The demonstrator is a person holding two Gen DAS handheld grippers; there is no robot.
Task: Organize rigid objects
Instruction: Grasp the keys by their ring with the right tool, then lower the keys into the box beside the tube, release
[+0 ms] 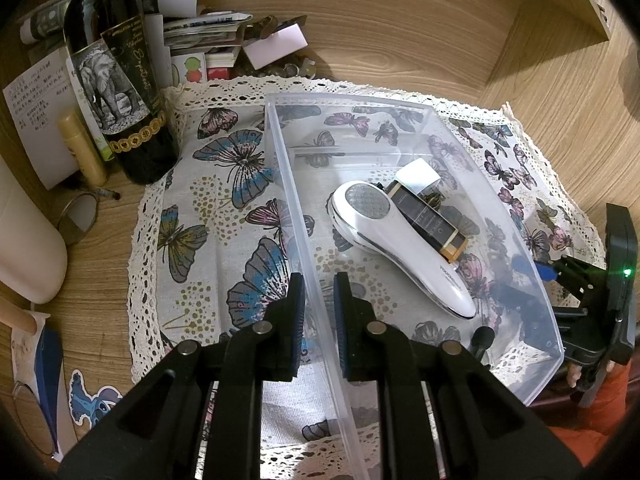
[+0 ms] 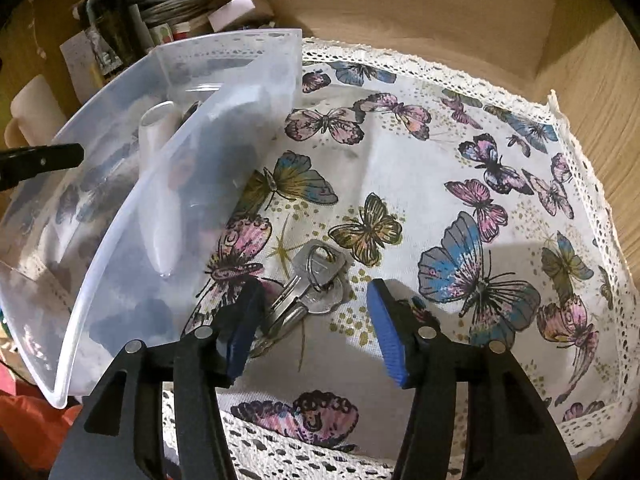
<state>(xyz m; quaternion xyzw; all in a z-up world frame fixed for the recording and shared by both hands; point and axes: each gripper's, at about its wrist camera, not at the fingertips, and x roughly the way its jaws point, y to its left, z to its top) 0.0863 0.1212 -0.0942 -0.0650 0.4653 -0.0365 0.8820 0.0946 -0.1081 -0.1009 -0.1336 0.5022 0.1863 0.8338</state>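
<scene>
A clear plastic bin (image 1: pixel 404 100) stands on the butterfly cloth (image 1: pixel 208 208). In it lie a white handheld device (image 1: pixel 404 240) and a dark box (image 1: pixel 428 216) with a white card. My left gripper (image 1: pixel 318 320) straddles the bin's left wall with a finger on each side, a small gap showing. In the right wrist view the bin (image 2: pixel 132 208) is at left. A bunch of silver keys (image 2: pixel 316 284) lies on the cloth (image 2: pixel 440 152) beside it. My right gripper (image 2: pixel 314 332) is open, its blue pads on either side of the keys' near end.
A dark wine bottle (image 1: pixel 116 80), a yellow tube (image 1: pixel 82 148), papers and cards (image 1: pixel 208 36) crowd the back left. A white rounded object (image 1: pixel 28 240) sits at far left. A wooden wall (image 1: pixel 560 80) rises at the right. The right gripper shows at right (image 1: pixel 600 288).
</scene>
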